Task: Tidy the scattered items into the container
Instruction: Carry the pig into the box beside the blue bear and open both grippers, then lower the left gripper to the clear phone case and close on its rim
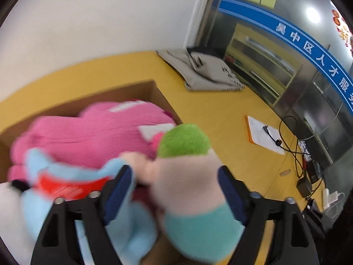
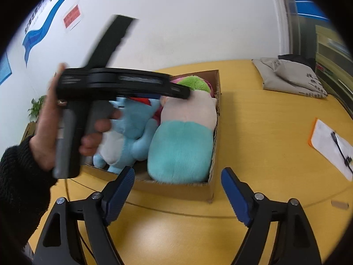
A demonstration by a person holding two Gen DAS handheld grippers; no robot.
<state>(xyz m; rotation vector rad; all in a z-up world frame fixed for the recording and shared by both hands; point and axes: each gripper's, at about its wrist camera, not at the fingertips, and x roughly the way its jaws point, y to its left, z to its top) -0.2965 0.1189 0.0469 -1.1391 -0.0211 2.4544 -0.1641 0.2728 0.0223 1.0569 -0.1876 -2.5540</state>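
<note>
While the left gripper straddles the green-haired plush doll, jaws spread around its pale middle, not visibly clamping, the doll lies lengthwise in the cardboard box beside the blue plush, and the right gripper hangs open, empty, further back over the yellow table near a white wall.

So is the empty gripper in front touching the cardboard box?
Apart. The right wrist view shows bare yellow table between the right gripper and the cardboard box.
</note>
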